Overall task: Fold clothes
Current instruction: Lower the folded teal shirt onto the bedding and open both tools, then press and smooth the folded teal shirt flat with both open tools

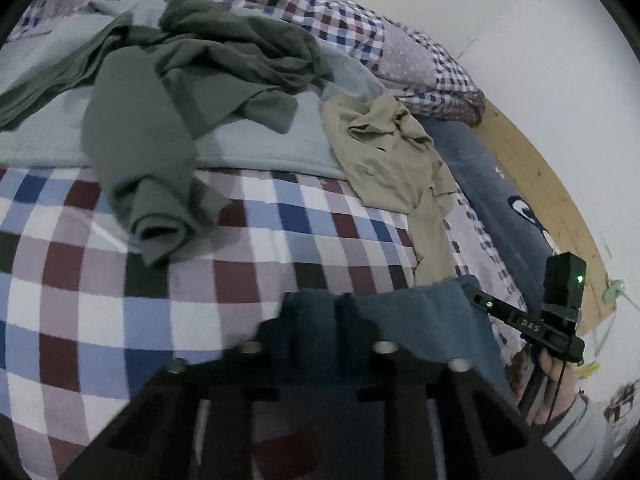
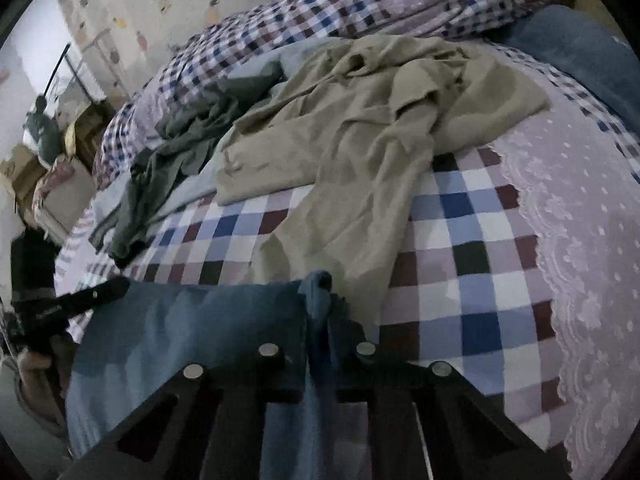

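Both grippers are matte black. The left gripper (image 1: 340, 308) and the right gripper (image 2: 330, 284) each carry four round silver screw heads. The right one bears a boxy black module with a green light, white lettering and a thin black cable; the person's sleeve (image 1: 576, 436) is light grey.

A blue garment (image 2: 180, 320) hangs stretched over the bed's near edge. Behind it lie a crumpled beige garment (image 2: 360, 128) and, to its left, a rumpled green one (image 1: 180, 92).
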The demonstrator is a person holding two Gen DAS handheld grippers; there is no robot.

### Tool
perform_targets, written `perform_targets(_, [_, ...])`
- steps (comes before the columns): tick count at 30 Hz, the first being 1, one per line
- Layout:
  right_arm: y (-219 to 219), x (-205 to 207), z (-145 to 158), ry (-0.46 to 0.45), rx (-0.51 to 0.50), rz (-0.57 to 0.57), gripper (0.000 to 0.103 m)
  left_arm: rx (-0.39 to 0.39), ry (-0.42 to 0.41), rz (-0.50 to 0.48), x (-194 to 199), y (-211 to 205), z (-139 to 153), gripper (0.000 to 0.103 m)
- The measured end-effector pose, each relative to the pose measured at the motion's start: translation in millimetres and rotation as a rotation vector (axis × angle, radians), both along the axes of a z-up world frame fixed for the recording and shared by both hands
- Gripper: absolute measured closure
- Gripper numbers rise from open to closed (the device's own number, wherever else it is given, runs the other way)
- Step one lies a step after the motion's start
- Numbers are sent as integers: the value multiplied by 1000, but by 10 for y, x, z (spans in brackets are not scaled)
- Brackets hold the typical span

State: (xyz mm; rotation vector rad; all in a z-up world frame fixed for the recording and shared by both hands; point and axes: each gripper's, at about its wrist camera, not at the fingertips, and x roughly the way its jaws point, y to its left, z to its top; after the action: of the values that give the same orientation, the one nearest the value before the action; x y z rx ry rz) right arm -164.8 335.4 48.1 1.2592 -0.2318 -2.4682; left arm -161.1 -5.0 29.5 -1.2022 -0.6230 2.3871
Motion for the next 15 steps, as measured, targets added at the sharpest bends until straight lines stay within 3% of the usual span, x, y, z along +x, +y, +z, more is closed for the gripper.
perform_targets(4, [-114,32,221,120,71,0,100,32,65,70,79,-72,105,92])
perform_targets(7, [-194,54,406,212,111,-9,100,-12,101,120,111,-71,150,92])
perform_targets(9, [-280,-33,225,175,188,-12,97,-40,47,127,45,-80,34,89])
perform_targets(11, [-274,-90,62,121,250,-53,89,-55,-9,143,-13,-104,-77,80])
perform_targets(13, [-214,-106,28,101,294,-113,85,-85,-6,191,-6,-144,-18,69])
perform_targets(15, [-118,-72,170,129,287,-178,67,-151,5,253,19,-184,79,57])
